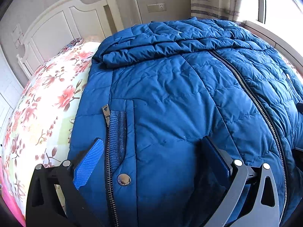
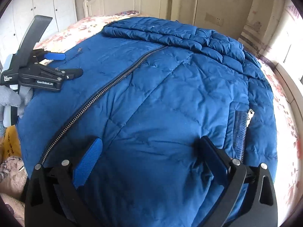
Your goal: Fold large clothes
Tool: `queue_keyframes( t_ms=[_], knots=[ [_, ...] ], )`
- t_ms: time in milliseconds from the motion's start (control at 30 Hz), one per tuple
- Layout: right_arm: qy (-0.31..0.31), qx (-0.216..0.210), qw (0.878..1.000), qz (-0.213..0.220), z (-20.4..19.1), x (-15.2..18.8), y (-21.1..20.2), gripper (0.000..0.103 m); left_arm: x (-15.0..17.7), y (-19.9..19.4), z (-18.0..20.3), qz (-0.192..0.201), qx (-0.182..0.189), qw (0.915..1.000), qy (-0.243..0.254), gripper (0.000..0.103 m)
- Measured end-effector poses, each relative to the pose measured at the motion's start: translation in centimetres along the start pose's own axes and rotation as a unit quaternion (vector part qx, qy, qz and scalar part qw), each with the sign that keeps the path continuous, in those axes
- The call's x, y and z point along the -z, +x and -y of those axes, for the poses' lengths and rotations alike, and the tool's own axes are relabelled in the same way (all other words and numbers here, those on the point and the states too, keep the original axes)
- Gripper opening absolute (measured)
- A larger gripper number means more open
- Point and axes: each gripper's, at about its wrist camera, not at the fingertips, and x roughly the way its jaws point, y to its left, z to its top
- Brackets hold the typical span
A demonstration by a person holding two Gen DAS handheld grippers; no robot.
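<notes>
A blue quilted jacket (image 1: pixel 180 94) lies front-up on the bed, its main zipper (image 1: pixel 253 98) closed, with a sleeve (image 1: pixel 170 45) folded across the upper chest. My left gripper (image 1: pixel 153 147) is open just above the hem, straddling a zipped side pocket (image 1: pixel 111 138) and a snap button (image 1: pixel 123 179). My right gripper (image 2: pixel 151 147) is open too, low over the hem on the other front panel (image 2: pixel 161 104), right of the main zipper (image 2: pixel 98 94). In the right wrist view the left gripper (image 2: pixel 56 64) shows at the jacket's left edge, held by a grey-gloved hand (image 2: pixel 11 98).
The bed carries a floral sheet (image 1: pixel 47 104) and a white headboard (image 1: pixel 62 24) against the wall. A window with curtain (image 1: pixel 272 5) is at the right. A white wardrobe (image 2: pixel 43 3) stands left. Brown fabric (image 2: pixel 13 170) lies at the near left bed edge.
</notes>
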Motion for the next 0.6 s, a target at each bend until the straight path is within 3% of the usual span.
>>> queue_keyframes(
  t_ms=[133, 233, 300, 600],
  knots=[
    [0.002, -0.006, 1.000, 0.014, -0.5, 0.4, -1.9, 0.100, 0.0, -0.1, 0.0, 0.001, -0.002, 1.0000, 0.001, 0.099],
    [-0.008, -0.007, 1.000, 0.005, -0.3, 1.7, -1.0, 0.100, 0.0, 0.0, -0.1, 0.001, -0.001, 1.0000, 0.001, 0.099],
    [-0.003, -0.015, 1.000, 0.026, -0.1, 2.3, -1.3, 0.101, 0.0, 0.0, -0.1, 0.001, 0.000, 1.0000, -0.001, 0.099],
    [-0.006, -0.011, 1.000, 0.021, -0.2, 2.3, -1.4, 0.100, 0.1, -0.1, -0.2, 0.002, -0.003, 1.0000, -0.004, 0.099]
  ],
)
